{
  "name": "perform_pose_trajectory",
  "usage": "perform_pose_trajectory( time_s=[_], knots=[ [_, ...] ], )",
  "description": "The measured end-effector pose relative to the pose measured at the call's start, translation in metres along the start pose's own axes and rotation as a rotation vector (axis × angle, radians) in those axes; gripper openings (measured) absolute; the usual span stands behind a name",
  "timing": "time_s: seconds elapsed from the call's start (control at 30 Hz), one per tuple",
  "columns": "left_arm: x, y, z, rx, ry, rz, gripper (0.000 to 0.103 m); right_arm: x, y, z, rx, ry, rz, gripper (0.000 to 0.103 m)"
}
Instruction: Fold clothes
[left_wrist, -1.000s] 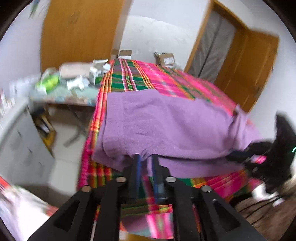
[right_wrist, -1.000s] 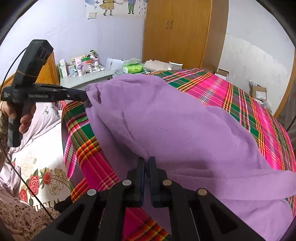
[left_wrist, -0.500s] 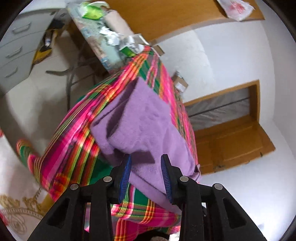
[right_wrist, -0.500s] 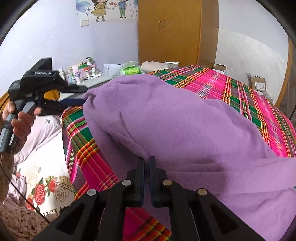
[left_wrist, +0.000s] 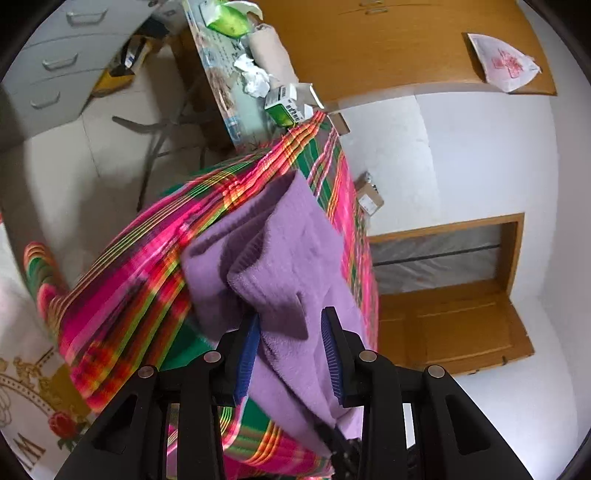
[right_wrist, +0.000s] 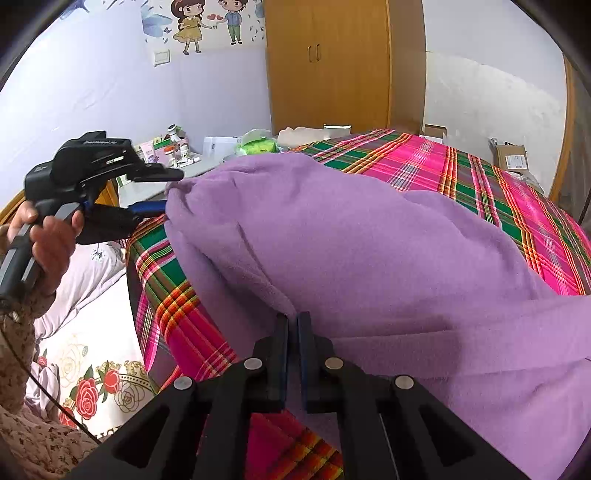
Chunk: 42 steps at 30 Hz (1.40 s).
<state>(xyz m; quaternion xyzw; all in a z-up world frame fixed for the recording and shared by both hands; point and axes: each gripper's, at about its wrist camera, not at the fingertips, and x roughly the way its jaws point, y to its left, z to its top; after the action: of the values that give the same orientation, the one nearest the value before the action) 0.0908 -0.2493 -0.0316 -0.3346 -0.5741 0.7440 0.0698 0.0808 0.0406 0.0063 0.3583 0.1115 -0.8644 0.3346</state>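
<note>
The purple fleece garment (right_wrist: 369, 258) lies across the plaid bedspread (right_wrist: 480, 177) on the bed, its long axis running in the right wrist view from the bunched corner at 10 o'clock down to the loose spread of cloth at 4 o'clock. In the left wrist view the same garment (left_wrist: 288, 258) hangs tilted, running from 12 o'clock toward 6 o'clock over the bedspread (left_wrist: 147, 277).

The right gripper (right_wrist: 292, 321) has its jaws pressed narrow, almost together, pinching a fold of the garment's near edge. The left gripper (left_wrist: 291, 332) has its jaws set wide apart, blue pads either side of a ridge of fleece that passes between them; whether the pads touch the cloth cannot be told. In the right wrist view the left gripper (right_wrist: 166, 192) sits at 9 o'clock at the bunched corner, held by a hand (right_wrist: 48, 240).

A second ago the left jaws were clamped narrow on the cloth; half a second ago they had parted, and now they stand wider. The right jaws stay pinched as before. A cluttered desk (left_wrist: 236, 122) stands beyond the bed.
</note>
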Motion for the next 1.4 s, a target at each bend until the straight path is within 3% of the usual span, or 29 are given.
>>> perform_pose_trajectory(
  time_s=[0.1,0.13,0.17,0.37,0.57,0.77,1.17,1.4],
  knots=[
    [0.003,0.001,0.002,-0.021,-0.021,0.015,0.033,-0.001,0.001,0.000,-0.005,-0.004,-0.006,0.005],
    [0.002,0.000,0.002,-0.015,-0.032,0.018,0.019,-0.002,0.002,0.000,-0.007,-0.006,-0.009,0.005],
    [0.000,-0.003,0.001,-0.003,-0.045,0.019,0.013,-0.003,0.002,0.000,-0.009,-0.009,-0.013,0.005],
    [-0.018,-0.016,0.005,0.069,-0.109,0.030,0.011,-0.015,0.010,0.008,-0.040,-0.061,-0.037,0.005],
    [-0.024,-0.012,0.005,0.075,-0.125,0.071,0.011,-0.029,0.011,0.017,-0.031,-0.088,-0.008,0.005],
    [-0.015,-0.001,0.004,0.105,-0.115,0.167,0.011,-0.014,0.015,0.007,-0.044,-0.021,0.012,0.005],
    [-0.012,0.002,-0.001,0.144,-0.106,0.229,0.011,0.000,0.008,0.000,0.001,0.046,0.052,0.009],
    [-0.028,-0.024,-0.017,0.284,-0.176,0.326,0.013,-0.017,-0.012,0.002,0.104,0.027,0.092,0.017]
  ],
)
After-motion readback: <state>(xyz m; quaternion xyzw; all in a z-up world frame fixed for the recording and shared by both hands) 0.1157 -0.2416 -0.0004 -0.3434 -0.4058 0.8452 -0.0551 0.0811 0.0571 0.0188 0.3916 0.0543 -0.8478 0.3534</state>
